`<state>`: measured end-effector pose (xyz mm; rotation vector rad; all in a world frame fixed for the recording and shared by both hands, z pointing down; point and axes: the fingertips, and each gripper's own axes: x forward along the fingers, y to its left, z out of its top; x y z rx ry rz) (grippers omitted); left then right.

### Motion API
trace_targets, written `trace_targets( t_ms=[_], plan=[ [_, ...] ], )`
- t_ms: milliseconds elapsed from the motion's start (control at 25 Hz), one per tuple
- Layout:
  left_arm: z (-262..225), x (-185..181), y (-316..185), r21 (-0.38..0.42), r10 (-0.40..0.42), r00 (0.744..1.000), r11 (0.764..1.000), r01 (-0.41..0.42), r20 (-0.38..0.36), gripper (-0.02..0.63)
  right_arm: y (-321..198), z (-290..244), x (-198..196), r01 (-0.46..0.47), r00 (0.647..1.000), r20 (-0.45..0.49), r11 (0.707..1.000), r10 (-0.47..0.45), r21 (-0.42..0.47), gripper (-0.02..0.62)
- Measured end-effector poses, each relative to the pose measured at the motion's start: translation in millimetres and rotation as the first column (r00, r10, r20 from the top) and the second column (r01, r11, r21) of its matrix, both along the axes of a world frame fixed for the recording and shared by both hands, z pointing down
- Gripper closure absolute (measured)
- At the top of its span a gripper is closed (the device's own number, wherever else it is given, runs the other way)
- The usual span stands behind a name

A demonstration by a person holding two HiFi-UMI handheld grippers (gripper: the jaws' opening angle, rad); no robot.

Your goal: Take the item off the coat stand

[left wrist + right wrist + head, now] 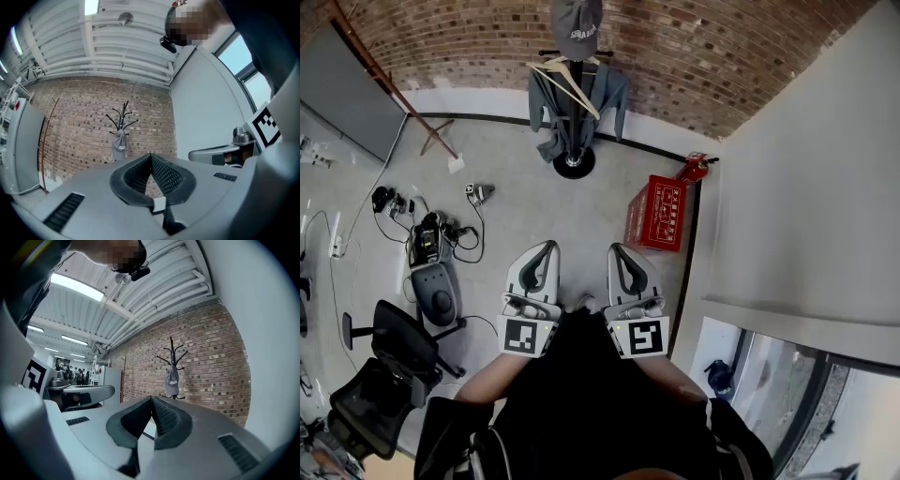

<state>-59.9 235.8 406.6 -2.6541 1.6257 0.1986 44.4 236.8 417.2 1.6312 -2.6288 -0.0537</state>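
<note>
Left tongs [547, 247] are pressed together, empty, near the person, just beside the right tongs [620, 251], likewise pressed together and empty. Far ahead by the brick wall, the stand [574, 165] bears a grey cap [577, 26] on top, with a jacket [607, 92] below. A red crate [656, 214] sits right.
</note>
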Motion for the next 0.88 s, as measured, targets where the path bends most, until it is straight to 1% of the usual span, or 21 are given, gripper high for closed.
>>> trace_targets(
  t_ms=[120, 200, 280, 440, 520, 640, 720, 880],
  plan=[
    [0, 8, 2, -0.003, 0.023, 0.999, 1.0, -0.023, -0.023, 0.588, -3, -2, 3, -0.004, 1.0, 0.0, 1.0, 0.004, 0.009, 0.577],
    [7, 15, 3, -0.028, 0.04, 0.999, 0.999, -0.041, -0.029, 0.588, -2, -3, 3, 0.0, 1.0, 0.027, 1.0, 0.0, 0.005, 0.577],
    [9, 21, 4, -0.028, 0.051, 0.997, 0.998, -0.053, -0.05, 0.588, 1, -7, 4, 0.012, 0.998, 0.055, 1.0, -0.012, 0.008, 0.577],
    [12, 32, 7, -0.061, 0.069, 0.996, 0.996, -0.072, -0.054, 0.588, 1, -2, 10, 0.013, 0.998, 0.062, 1.0, -0.013, -0.006, 0.577],
    [14, 33, 9, -0.081, 0.061, 0.997, 0.995, -0.065, -0.044, 0.588, 4, 4, 14, 0.006, 0.998, 0.061, 1.0, -0.004, -0.024, 0.577],
    [18, 35, 13, -0.071, 0.064, 0.997, 0.995, -0.066, -0.036, 0.588, 8, 8, 21, -0.005, 0.998, 0.06, 0.999, 0.007, -0.034, 0.577],
    [20, 35, 15, -0.069, 0.049, 0.999, 0.996, -0.05, -0.025, 0.588, 9, 9, 28, -0.016, 0.997, 0.068, 0.999, 0.018, -0.036, 0.577],
    [24, 34, 19, -0.093, 0.026, 1.0, 0.995, -0.027, -0.009, 0.588, 9, 15, 46, -0.05, 0.995, 0.088, 0.998, 0.054, -0.049, 0.577]
  ],
)
